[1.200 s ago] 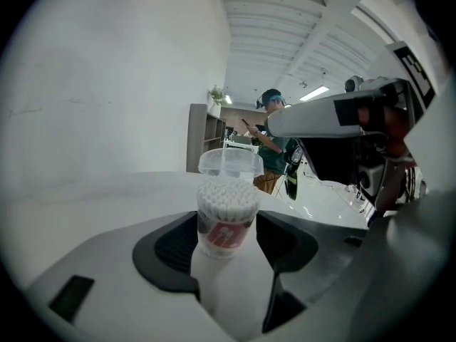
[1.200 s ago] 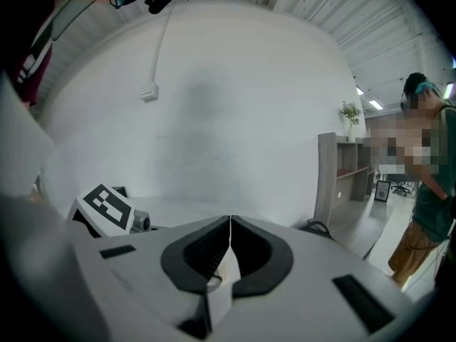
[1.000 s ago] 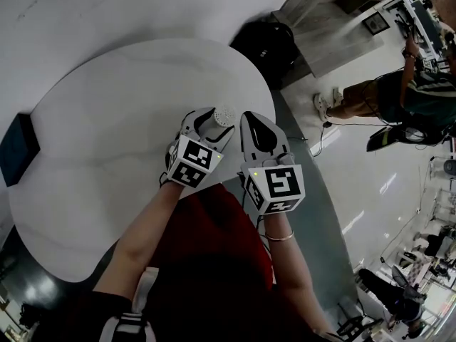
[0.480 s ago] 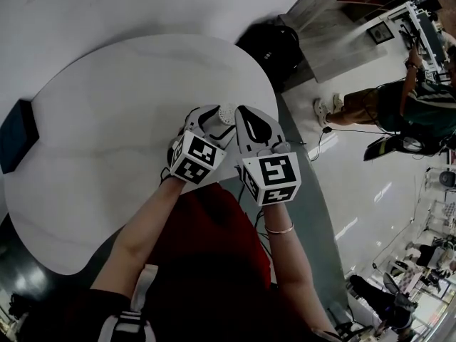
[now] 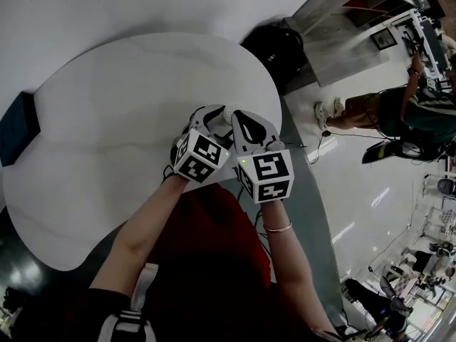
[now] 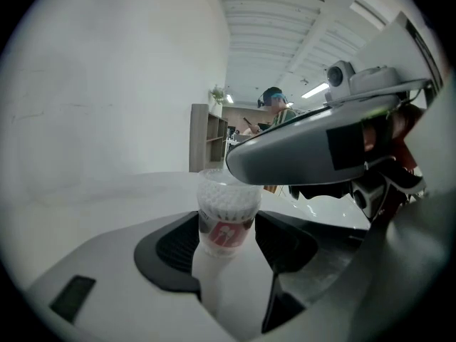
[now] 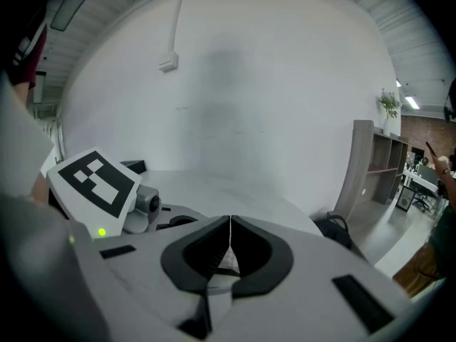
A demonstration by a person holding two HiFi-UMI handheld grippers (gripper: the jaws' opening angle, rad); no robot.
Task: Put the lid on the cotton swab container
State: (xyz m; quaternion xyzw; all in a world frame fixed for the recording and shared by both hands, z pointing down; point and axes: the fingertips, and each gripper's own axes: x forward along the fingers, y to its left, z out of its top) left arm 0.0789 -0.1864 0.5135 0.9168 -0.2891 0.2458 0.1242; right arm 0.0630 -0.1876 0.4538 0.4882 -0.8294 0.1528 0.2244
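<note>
Here the cotton swab container (image 6: 226, 216) stands upright between the jaws of the left gripper (image 6: 228, 242), which clamp its lower body on both sides. Its white swab tips fill the clear upper part, above a red label. In the head view the container (image 5: 228, 112) shows only as a small pale disc over the near edge of the round white table (image 5: 128, 105), wedged between the left gripper (image 5: 206, 123) and the right gripper (image 5: 246, 123).

The right gripper (image 7: 229, 241) has its jaws pressed together, their tips meeting in a thin line. Seen from the left gripper view, its grey body (image 6: 313, 152) hangs just above and beside the container's mouth.

Step in hand, as judged: seating the lid. To do it well, the left gripper should keep the container vertical and steady. The right gripper should bring the lid level over the rim, centre it, and press down evenly; a tilted approach would catch one edge or push the container sideways in the jaws.

Hard to make out: the lid itself. A pale sliver lies in the hollow behind the right gripper's joined tips and may be the lid, but no view confirms it. The container's base is hidden by the left gripper, and whether its rim is bare or already covered cannot be told.
</note>
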